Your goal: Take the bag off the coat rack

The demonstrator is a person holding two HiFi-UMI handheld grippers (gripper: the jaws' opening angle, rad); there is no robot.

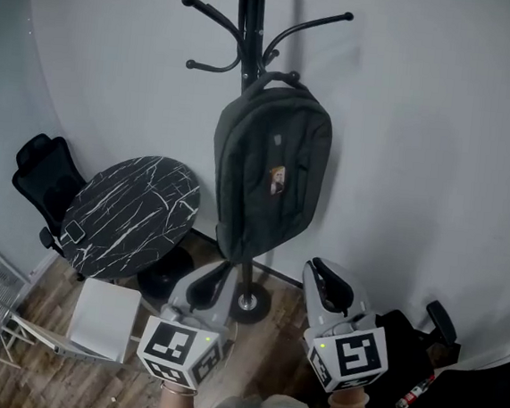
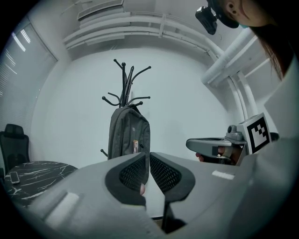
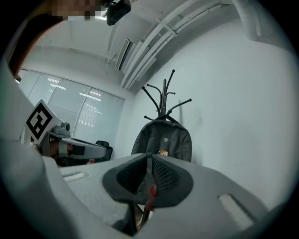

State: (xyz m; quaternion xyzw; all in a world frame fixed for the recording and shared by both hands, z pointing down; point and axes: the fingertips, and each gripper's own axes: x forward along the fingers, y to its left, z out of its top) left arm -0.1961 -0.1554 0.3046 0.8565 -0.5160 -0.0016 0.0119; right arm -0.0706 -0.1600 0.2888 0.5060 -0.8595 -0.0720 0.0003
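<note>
A dark grey backpack hangs by its top loop from a black coat rack against the white wall. It also shows in the left gripper view and the right gripper view, straight ahead of both. My left gripper is low in front of the bag's bottom, well short of it, its jaws shut with nothing between them. My right gripper is beside it to the right, also short of the bag. Its jaws stand a narrow crack apart and hold nothing.
A round black marble table stands left of the rack, with a black office chair behind it and a white stool in front. The rack's round base sits on the wood floor. Dark items lie at the lower right.
</note>
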